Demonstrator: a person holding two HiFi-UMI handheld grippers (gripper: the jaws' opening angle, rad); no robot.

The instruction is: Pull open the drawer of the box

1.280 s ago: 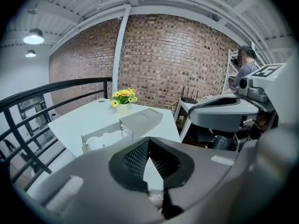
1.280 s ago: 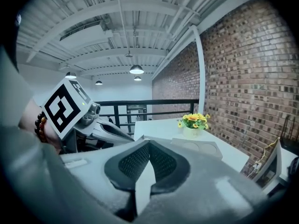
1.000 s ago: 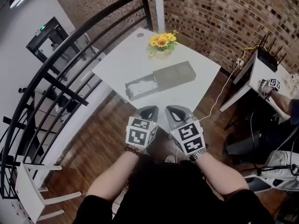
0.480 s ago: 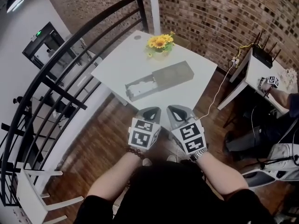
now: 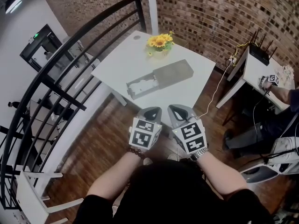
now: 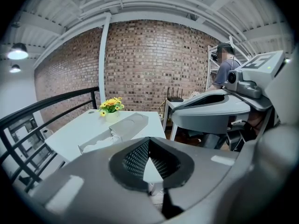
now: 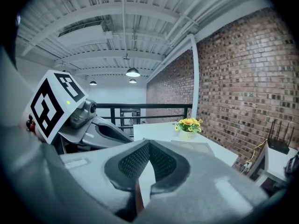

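Observation:
The grey box (image 5: 174, 72) lies on the white table (image 5: 122, 60), and its drawer (image 5: 141, 86) stands pulled out toward the near left with pale contents showing. Both grippers hover side by side close to my body, short of the table's near corner and apart from the box. My left gripper (image 5: 150, 111) is shut with nothing in it, and my right gripper (image 5: 176, 110) is shut and empty too. The left gripper view shows the box (image 6: 129, 124) and the drawer (image 6: 96, 143) beyond its closed tips (image 6: 149, 143). The right gripper view shows its own tips (image 7: 149, 146) meeting.
A pot of yellow flowers (image 5: 160, 42) stands at the table's far side behind the box. A black railing (image 5: 56, 64) curves along the left. A second white table (image 5: 256, 69) with a router and a seated person lies at the right. A cable trails over the wooden floor (image 5: 103, 139).
The head view has drifted a little, so the table sits slightly differently in frame. Both grippers stay shut, side by side, nearly still.

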